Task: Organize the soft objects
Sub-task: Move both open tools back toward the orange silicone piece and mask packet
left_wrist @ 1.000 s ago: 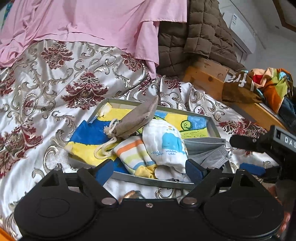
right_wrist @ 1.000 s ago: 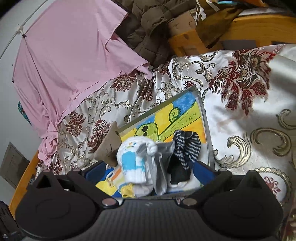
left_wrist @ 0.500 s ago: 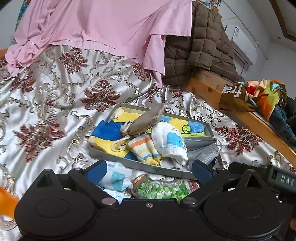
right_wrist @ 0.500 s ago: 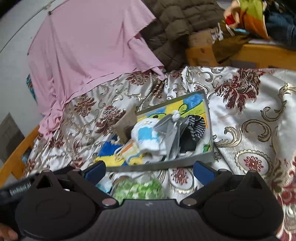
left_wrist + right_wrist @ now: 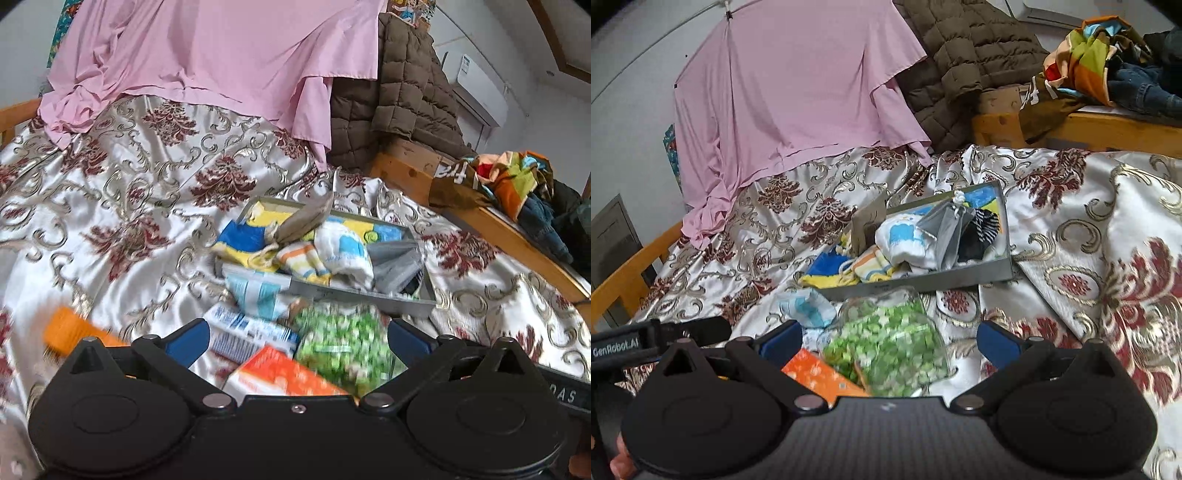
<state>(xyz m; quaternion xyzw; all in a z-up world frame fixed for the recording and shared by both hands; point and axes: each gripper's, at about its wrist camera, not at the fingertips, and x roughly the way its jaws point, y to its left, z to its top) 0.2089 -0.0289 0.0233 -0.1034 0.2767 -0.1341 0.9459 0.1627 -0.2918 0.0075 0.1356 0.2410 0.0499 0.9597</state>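
A shallow grey tray [image 5: 369, 295] lies on the bed [image 5: 110, 229], which is covered with a shiny cream and dark red patterned spread. The tray's floor is printed in blue and yellow, and soft things are heaped in it: a beige drawstring pouch [image 5: 306, 221] propped up at the far left with its cord hanging towards the tray's near edge, a striped cloth [image 5: 299, 260] in orange, yellow and white beside it, a white cloth with blue patches [image 5: 343, 247] in the middle, a grey pouch [image 5: 395, 264] to the right, and a black and white striped sock [image 5: 979, 230] at the right end, seen best from the right wrist camera. A blue and yellow cloth [image 5: 240, 240] spills over the tray's left rim onto the bed. Just in front of the tray lie a pale blue and white packet [image 5: 258, 295], a clear bag of green pieces [image 5: 890, 343], a white and blue box [image 5: 247, 332] and an orange box [image 5: 284, 373], all blurred. The left tongs [image 5: 295, 341] stand wide open above these with nothing gripped, well short of the tray. The right tongs [image 5: 888, 341] are likewise spread wide and hold nothing, with the green bag lying below the gap. A pink sheet [image 5: 221, 55] and a brown quilted coat [image 5: 399, 96] hang behind the bed
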